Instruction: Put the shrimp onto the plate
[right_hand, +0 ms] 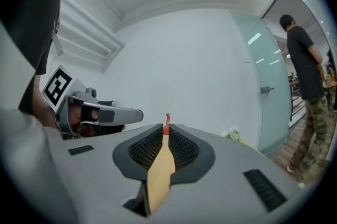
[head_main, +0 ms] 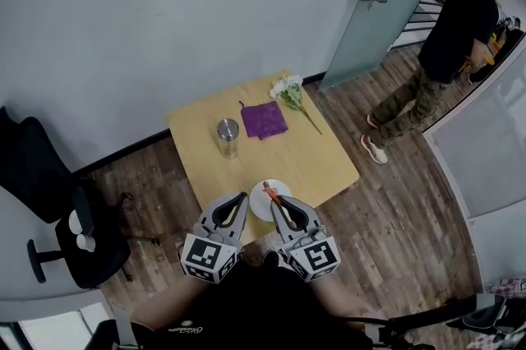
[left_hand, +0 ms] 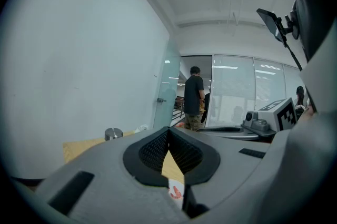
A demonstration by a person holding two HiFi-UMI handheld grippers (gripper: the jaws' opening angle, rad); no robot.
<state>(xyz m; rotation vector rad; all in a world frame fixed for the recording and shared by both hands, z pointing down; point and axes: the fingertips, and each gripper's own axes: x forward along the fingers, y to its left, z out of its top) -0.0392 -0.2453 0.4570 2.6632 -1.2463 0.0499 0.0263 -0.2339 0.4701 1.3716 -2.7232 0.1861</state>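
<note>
White plate lies under the shrimp pinched in the right claw (left claw closed).

Square wooden table carries a steel cup, purple cloth, white flowers and, at its near edge, a white plate.

Soft even light is filling everything, fisheye is warping the edges hard, right tongs are blurring up close.
</note>
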